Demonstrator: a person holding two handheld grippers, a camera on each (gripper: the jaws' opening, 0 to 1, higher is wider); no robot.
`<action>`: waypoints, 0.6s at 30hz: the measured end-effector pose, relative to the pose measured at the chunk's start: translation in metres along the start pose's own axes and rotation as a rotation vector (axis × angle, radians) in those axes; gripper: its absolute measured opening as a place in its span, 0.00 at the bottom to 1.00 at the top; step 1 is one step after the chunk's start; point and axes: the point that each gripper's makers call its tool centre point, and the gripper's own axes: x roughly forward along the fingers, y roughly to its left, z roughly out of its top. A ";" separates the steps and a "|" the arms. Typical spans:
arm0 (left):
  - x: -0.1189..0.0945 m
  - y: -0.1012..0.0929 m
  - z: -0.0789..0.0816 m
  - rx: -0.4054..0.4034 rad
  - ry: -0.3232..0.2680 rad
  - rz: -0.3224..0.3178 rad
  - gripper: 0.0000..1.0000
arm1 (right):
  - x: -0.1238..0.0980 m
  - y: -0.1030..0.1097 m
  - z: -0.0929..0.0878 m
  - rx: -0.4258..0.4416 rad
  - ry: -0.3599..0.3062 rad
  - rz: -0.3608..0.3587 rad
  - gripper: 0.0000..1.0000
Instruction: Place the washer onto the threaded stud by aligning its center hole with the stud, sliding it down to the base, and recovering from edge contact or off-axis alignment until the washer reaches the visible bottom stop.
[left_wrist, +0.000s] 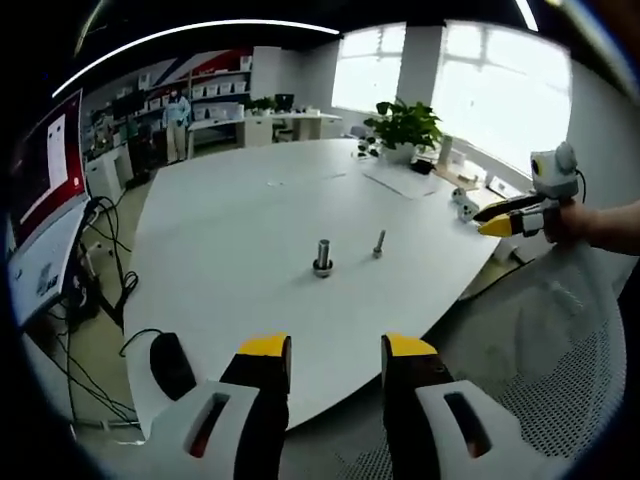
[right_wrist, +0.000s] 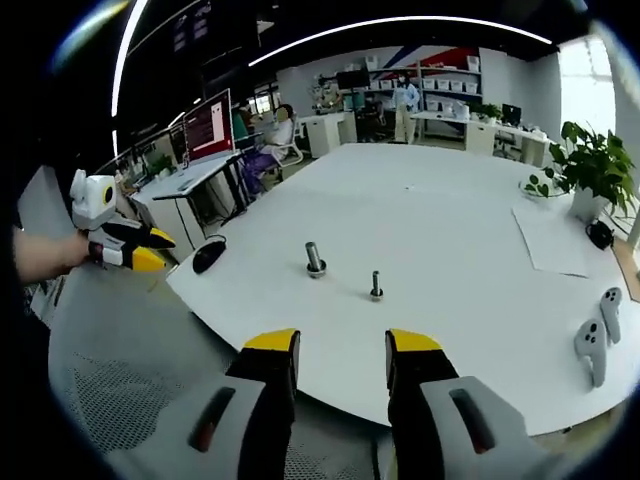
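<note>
Standing upright on the white table (left_wrist: 250, 230), two small metal pieces are seen near its middle, their long axes vertical and their tops pointing at the ceiling. In the left gripper view the thicker threaded stud (left_wrist: 322, 257) rises from a round base collar, and the thinner bolt (left_wrist: 379, 243) stands just to its right and slightly farther off; the two are apart, not touching. In the right gripper view the same stud (right_wrist: 315, 260) is to the left and the bolt (right_wrist: 376, 286) nearer and to the right. A washer cannot be told apart at this size; the ring at the foot of the stud may be one, or only the base.

The left gripper (left_wrist: 335, 352) is held off the near edge of the table, its yellow-tipped jaws apart with nothing between them. The right gripper (right_wrist: 340, 348) is likewise held short of the table edge, jaws apart and empty. Each gripper is also seen from the side in the other view, beyond the table edge, above a mesh chair (right_wrist: 120, 390).

A black mouse (right_wrist: 208, 254) lies near the table edge. A potted plant (left_wrist: 405, 128) and sheets of paper (right_wrist: 555, 238) are at the far side, and two white controllers (right_wrist: 598, 335) lie at the right.
</note>
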 end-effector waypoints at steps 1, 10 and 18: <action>0.000 0.001 0.000 0.003 0.002 0.008 0.34 | 0.000 0.000 0.000 -0.001 0.000 0.002 0.37; -0.008 0.011 0.010 -0.050 -0.066 0.051 0.31 | 0.000 0.004 0.000 -0.016 -0.001 0.016 0.37; -0.009 0.016 0.010 -0.035 -0.066 0.085 0.31 | 0.000 0.006 0.001 0.002 -0.011 0.031 0.37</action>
